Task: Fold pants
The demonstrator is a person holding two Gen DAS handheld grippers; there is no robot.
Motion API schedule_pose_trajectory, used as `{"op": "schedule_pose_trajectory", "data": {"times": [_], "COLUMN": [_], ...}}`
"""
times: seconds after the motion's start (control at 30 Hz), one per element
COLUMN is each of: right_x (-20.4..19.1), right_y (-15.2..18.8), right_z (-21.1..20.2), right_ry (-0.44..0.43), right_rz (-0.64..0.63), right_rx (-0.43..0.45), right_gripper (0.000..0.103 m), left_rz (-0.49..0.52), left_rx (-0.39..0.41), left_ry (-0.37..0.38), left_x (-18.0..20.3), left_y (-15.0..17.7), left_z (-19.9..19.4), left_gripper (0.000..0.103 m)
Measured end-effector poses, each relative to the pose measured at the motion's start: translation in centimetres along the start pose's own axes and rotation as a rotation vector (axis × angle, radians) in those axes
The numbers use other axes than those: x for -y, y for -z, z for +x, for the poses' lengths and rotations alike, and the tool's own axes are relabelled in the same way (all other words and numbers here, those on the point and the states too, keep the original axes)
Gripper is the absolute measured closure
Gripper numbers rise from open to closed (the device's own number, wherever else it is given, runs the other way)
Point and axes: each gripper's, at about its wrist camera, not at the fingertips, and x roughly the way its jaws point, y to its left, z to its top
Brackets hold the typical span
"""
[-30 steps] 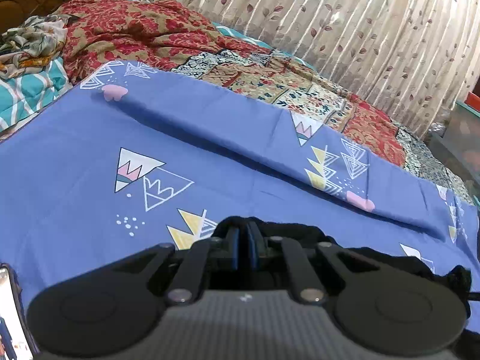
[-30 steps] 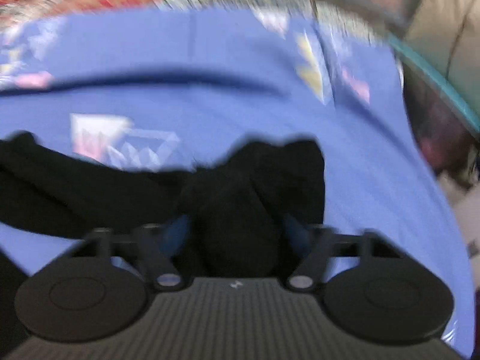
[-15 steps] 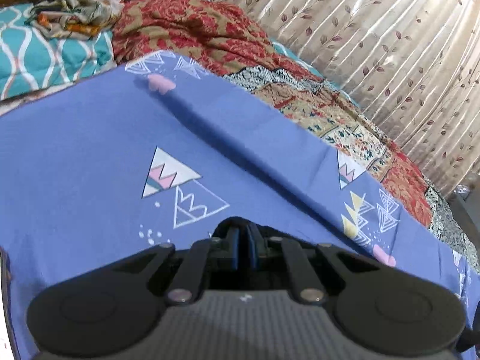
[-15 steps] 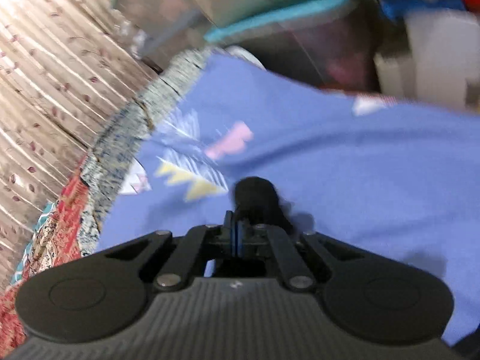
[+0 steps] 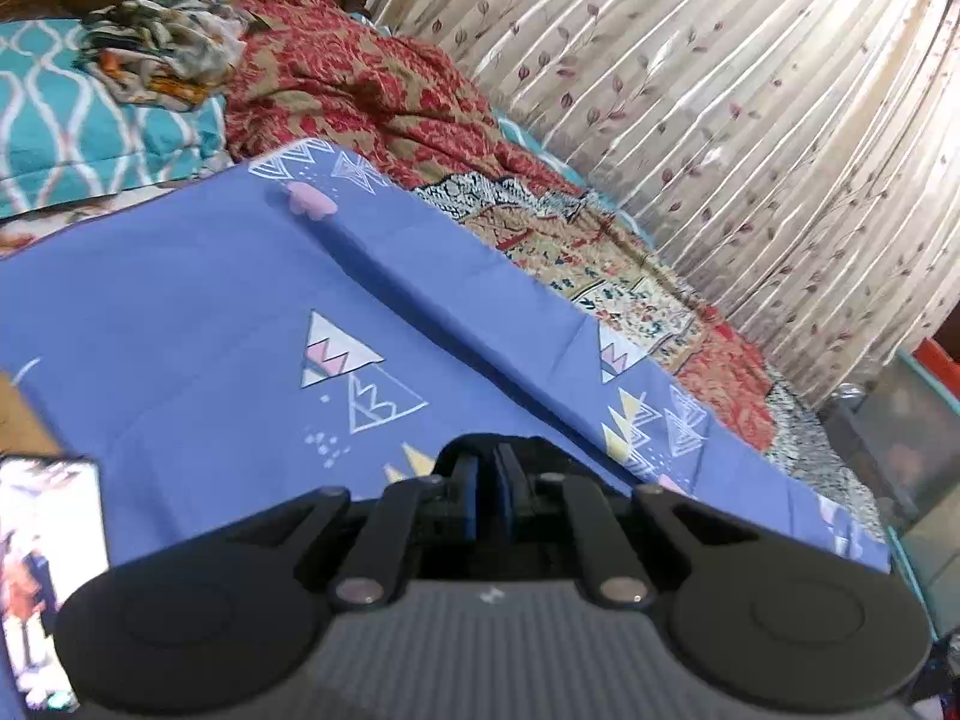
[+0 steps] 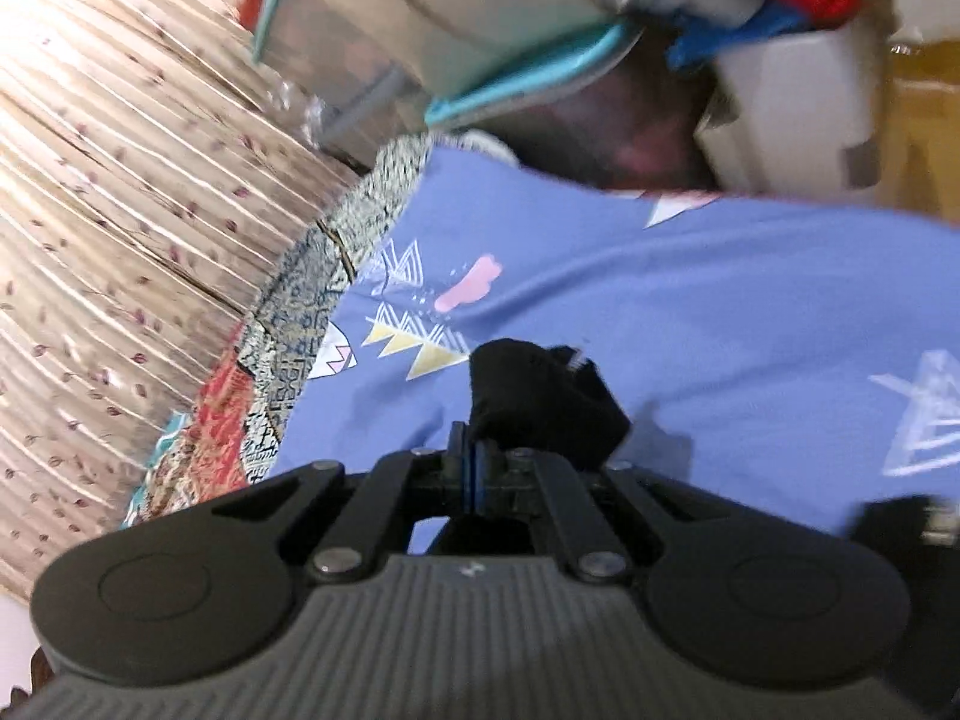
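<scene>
Right claw (image 6: 474, 468) jaws together, clamped on a bunched edge of the black pants (image 6: 540, 402). The fabric sticks up past the fingertips and hangs clear of the blue sheet (image 6: 690, 312), casting a shadow on it, so that end is lifted, not resting. Right view is rolled hard over and smeared, which fits a carry in progress

Left claw (image 5: 486, 480) jaws also together. A dark hump sits just past the tips, probably pants cloth, but the claw body hides it, so can't confirm what it grips

Rest of the pants isn't visible in either view, likely hanging below the claws. Bed is covered: blue sheet spread flat as the folding surface, red patterned quilt (image 5: 372, 90) and a teal pillow (image 5: 72, 138) pushed to the head, curtain (image 5: 750, 120) behind

My read: a pinch at each end keeps the cloth stretched between the hands so it can be laid down straight. Risk is the thin pinch slipping
</scene>
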Motion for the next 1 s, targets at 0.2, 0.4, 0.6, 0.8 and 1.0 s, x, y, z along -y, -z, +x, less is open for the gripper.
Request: {"op": "schedule_pose_trajectory", "data": {"times": [0.2, 0.4, 0.6, 0.8, 1.0], "right_x": [12.6, 20.8, 14.2, 1.4, -13.8], "right_y": [3.8, 7.3, 8.5, 15.4, 29.6], "right_z": [-6.4, -8.9, -8.9, -3.7, 3.0], "right_ry": [0.215, 0.409, 0.299, -0.004, -0.254], "right_rz": [0.104, 0.278, 0.062, -0.292, -0.695], "right_rx": [-0.033, 0.013, 0.081, -0.164, -0.521], "right_gripper": [0.094, 0.070, 0.069, 0.061, 0.057], "left_rz": [0.021, -0.090, -0.125, -0.135, -0.080], "left_rx": [-0.070, -0.134, -0.133, -0.243, -0.323], "left_ry": [-0.017, -0.108, -0.047, -0.004, -0.017], "left_x": [-3.3, -7.6, -7.1, -5.2, -4.2], "left_y": [5.9, 8.7, 7.9, 9.7, 13.3], "left_z": [-5.8, -9.0, -8.4, -4.1, -1.7], "left_gripper": [0.080, 0.056, 0.035, 0.021, 0.078]}}
